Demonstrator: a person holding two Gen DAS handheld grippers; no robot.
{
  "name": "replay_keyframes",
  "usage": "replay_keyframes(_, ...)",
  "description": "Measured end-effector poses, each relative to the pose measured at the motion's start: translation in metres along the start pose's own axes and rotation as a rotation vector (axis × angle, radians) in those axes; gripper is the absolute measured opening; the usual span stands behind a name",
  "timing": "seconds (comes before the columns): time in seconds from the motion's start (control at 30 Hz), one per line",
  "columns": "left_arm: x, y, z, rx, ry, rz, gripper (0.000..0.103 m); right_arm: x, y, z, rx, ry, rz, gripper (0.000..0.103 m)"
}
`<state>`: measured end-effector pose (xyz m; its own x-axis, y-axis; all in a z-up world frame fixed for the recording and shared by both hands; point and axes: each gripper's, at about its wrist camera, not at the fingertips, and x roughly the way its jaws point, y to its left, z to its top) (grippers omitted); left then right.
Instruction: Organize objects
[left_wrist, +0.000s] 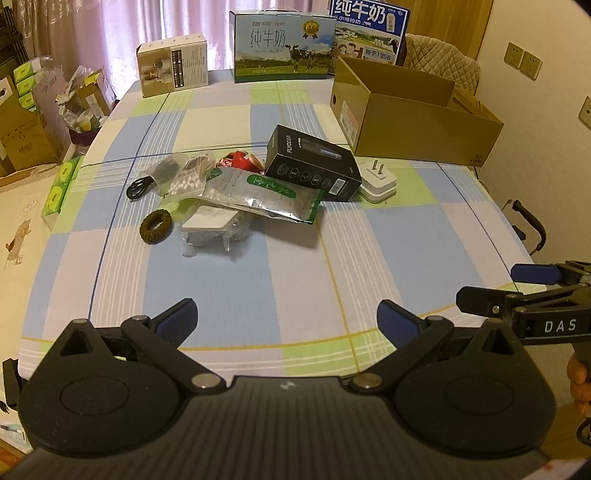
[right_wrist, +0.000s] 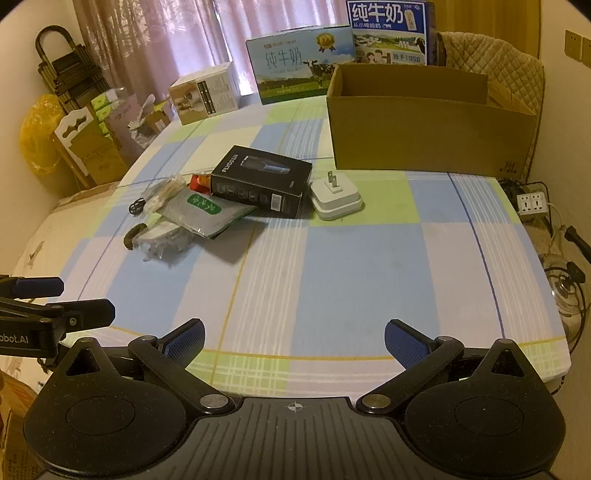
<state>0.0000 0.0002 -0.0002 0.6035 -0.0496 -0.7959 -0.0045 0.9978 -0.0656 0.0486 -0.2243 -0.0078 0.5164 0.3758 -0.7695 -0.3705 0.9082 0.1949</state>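
Nothing seems sorted yet: the clutter (left_wrist: 236, 192) is still piled on the table (left_wrist: 258, 280), the cardboard box (right_wrist: 428, 136) looks unfilled, and both the left tool (left_wrist: 286, 319) and right tool (right_wrist: 294, 338) are held wide and empty.

left gripper (left_wrist: 286, 319): bottom centre of its view, jaws spread wide, holding nothing | right gripper (right_wrist: 294, 338): bottom centre of its view, jaws spread wide, holding nothing | hand (left_wrist: 579, 382): lower right edge, partly cropped
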Motion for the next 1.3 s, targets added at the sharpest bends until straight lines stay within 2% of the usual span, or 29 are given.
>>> replay_keyframes(0.57,-0.004,0.000,0.006,-0.003,0.001,0.003,0.102,0.001,-0.001,0.003,-0.004,-0.001,0.000,0.101)
replay_keyframes(1.3,0.013,0.002,0.017,-0.023,0.001,0.023,0.102,0.013,-0.002,0.018,-0.034,0.006,0.026,0.101)
